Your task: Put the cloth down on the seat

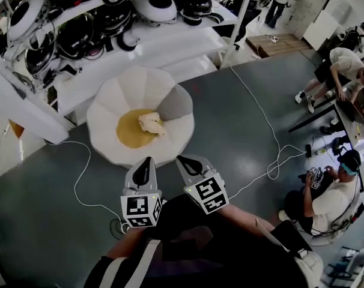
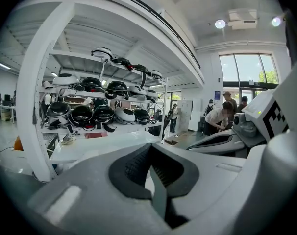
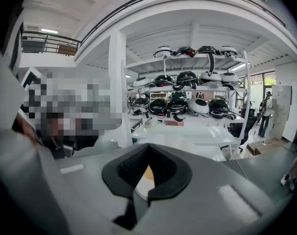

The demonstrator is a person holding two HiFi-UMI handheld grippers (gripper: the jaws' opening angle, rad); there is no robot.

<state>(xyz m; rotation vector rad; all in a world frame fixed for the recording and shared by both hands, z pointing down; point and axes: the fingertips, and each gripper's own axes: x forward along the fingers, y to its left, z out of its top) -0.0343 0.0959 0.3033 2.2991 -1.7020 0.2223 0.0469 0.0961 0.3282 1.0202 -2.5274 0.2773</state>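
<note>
Left tongs (image 1: 147, 161), right tongs (image 1: 183, 159); cloth (image 1: 152, 123) beyond, on seat (image 1: 110, 104)

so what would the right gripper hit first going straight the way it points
The right gripper would most likely meet the near rim of the white chair; the yellow seat shows just past its shut jaws. Depth is unclear, so it might reach the seat first.
</note>
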